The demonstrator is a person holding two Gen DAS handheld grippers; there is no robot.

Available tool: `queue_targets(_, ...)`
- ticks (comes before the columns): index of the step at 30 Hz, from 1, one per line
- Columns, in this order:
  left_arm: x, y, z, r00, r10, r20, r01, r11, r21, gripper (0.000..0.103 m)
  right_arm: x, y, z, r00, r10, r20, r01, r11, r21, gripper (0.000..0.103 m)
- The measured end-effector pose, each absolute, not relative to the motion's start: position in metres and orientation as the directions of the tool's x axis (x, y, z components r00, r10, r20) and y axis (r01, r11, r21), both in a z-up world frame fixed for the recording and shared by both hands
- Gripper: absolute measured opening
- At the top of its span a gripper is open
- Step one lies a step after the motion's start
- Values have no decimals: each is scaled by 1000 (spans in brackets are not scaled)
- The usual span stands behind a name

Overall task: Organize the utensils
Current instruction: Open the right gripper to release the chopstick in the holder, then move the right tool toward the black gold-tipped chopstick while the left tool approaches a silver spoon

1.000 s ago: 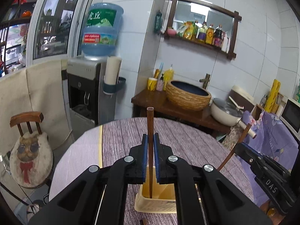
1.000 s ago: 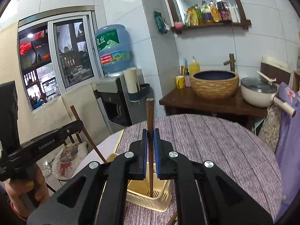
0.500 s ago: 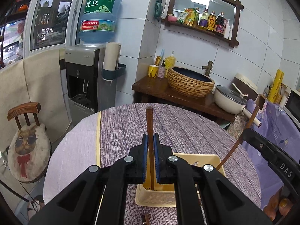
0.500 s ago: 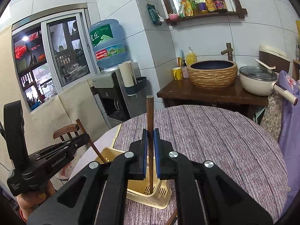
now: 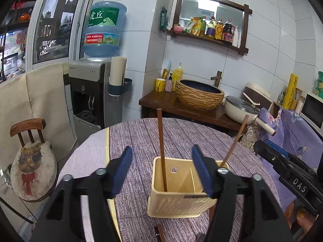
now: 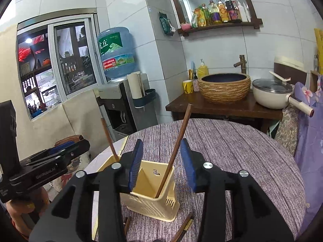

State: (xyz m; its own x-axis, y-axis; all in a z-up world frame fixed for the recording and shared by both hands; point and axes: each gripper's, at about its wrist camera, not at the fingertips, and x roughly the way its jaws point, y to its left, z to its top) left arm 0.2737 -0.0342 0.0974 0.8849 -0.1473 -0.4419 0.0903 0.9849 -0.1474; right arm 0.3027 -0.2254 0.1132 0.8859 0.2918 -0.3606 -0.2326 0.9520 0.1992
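A cream plastic utensil holder [image 5: 175,199] stands on the purple-clothed round table [image 5: 141,141]. A dark wooden chopstick [image 5: 161,141] stands upright in its left compartment, between the blue pads of my left gripper [image 5: 161,171], whose jaws are opening and do not touch it. A second chopstick [image 6: 177,147] leans in the holder [image 6: 153,199] between the opening jaws of my right gripper [image 6: 161,165], free of both pads. Each view shows the other gripper at its side: the right gripper [image 5: 260,147] and the left gripper [image 6: 78,147].
More dark chopsticks [image 6: 185,227] lie on the cloth just in front of the holder. A chair with a cat cushion [image 5: 32,171] stands left of the table. Behind are a water dispenser [image 5: 90,92], a basin counter [image 5: 199,96] and a white pot [image 5: 240,109].
Both grippers were shut on a chopstick; now both have opened and the chopsticks stand free in the holder. Both hands have come lower and closer to the holder.
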Motion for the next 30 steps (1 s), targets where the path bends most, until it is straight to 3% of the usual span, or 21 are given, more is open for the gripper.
queue_targets(2,260,-30,95,891,-151,-429,93,984,-153,83,290,-227,112,894,275,-355,-220,958,186,51)
queue_targets(4,250,-24,89,890,-147,-431,84,983,-163,87,278,-230,107,896,265,-356,-211,960,183,57)
queue_targets(8,238,-7,67,858,-142,-494,52,980,-192,91,259,-233,86,887,224,-404,-182,973,142,63)
queue_targets(12,227,1,34,817,-90,-570,12,990,-139,91,247,-238,53,856,181,-483,-145,983,112,63)
queue_targets(16,219,4,0,764,-92,-639,8,991,-134,89,242,-245,17,804,180,-566,-116,982,147,63)
queue_targets(20,212,-1,-23,724,-99,-683,25,993,-118,81,240,-250,-15,758,171,-630,-79,982,172,63)
queue_targets(30,193,-33,-53,659,-158,-735,145,986,-82,66,237,-251,-52,694,193,-694,-52,974,219,54)
